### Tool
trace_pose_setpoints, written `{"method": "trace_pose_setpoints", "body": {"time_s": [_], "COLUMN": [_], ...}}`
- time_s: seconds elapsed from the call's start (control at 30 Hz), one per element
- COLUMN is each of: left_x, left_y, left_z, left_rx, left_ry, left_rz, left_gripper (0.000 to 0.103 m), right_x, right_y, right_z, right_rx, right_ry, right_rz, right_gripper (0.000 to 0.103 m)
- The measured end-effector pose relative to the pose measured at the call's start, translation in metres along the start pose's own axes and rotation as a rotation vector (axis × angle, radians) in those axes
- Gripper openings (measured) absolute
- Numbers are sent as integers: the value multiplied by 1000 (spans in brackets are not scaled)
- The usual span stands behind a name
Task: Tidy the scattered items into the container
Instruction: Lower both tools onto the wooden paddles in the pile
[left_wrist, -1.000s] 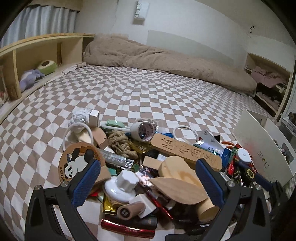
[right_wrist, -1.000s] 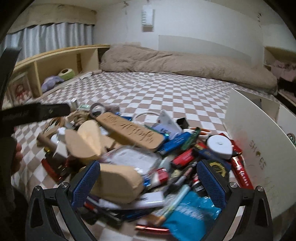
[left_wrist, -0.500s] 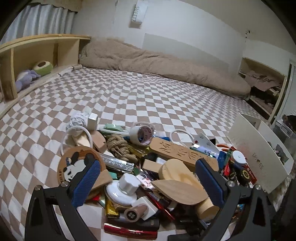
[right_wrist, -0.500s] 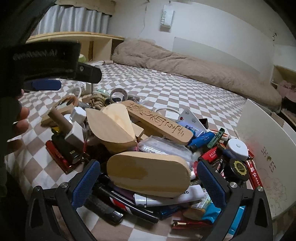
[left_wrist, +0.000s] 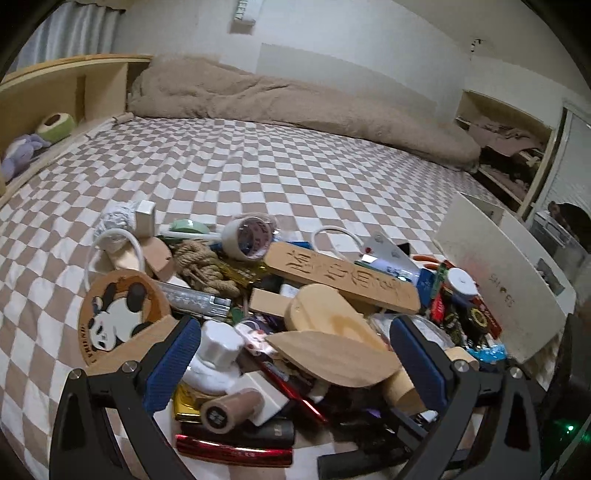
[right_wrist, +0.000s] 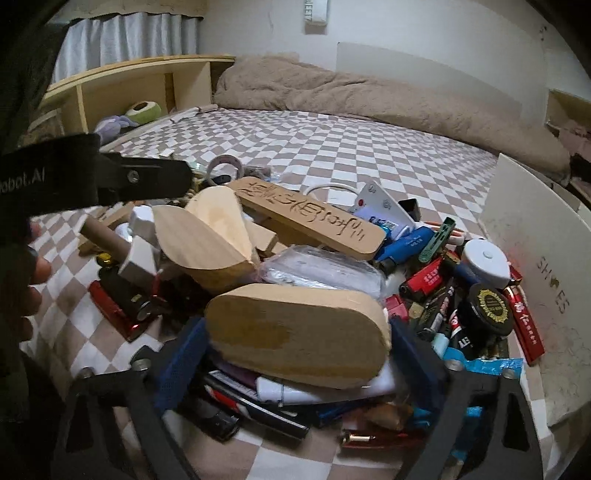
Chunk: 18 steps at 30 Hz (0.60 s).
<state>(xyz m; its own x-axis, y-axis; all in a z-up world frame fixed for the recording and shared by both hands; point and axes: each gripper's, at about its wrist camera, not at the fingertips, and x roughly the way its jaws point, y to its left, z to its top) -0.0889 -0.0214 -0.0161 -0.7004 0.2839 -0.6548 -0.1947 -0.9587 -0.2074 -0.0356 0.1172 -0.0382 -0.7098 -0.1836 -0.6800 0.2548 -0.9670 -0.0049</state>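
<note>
Barely begun: pile (left_wrist: 295, 325) outside box (left_wrist: 509, 280); left gripper (left_wrist: 295, 365) spread, right gripper (right_wrist: 295, 350) closing around wooden block (right_wrist: 295, 332).

Rumpled beige duvet (left_wrist: 295, 99), checkered bedsheet (left_wrist: 258, 166)

A bed (left_wrist: 280, 177) with a brown-and-white checked cover fills the room ahead of the hand-held gripper. A rumpled tan duvet (left_wrist: 295, 103) lies along its far edge, against a plain white wall (left_wrist: 369, 44). Far left stands a light wooden shelf (left_wrist: 74, 85) holding soft toys (left_wrist: 33, 136), with pale curtains (right_wrist: 125, 40) above it. Far right, another open shelf (left_wrist: 506, 140) holds crumpled cloth. The light is dim and even.
</note>
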Motion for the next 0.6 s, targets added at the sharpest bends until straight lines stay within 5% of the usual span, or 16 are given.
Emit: {"method": "trace_pose_setpoints", "body": {"time_s": [0.23, 0.6], "left_x": [3, 17], "left_y": [-12, -33], "left_z": [-3, -12], "left_rx": [45, 146], "left_ry": [13, 31], "left_rz": [-58, -12], "left_gripper": [103, 103], "right_x": [-10, -23], "right_y": [-18, -70], "right_z": [2, 11], "right_rx": [45, 178], "right_ry": [-15, -56], "right_rz": [17, 13], "right_gripper": [90, 90]}}
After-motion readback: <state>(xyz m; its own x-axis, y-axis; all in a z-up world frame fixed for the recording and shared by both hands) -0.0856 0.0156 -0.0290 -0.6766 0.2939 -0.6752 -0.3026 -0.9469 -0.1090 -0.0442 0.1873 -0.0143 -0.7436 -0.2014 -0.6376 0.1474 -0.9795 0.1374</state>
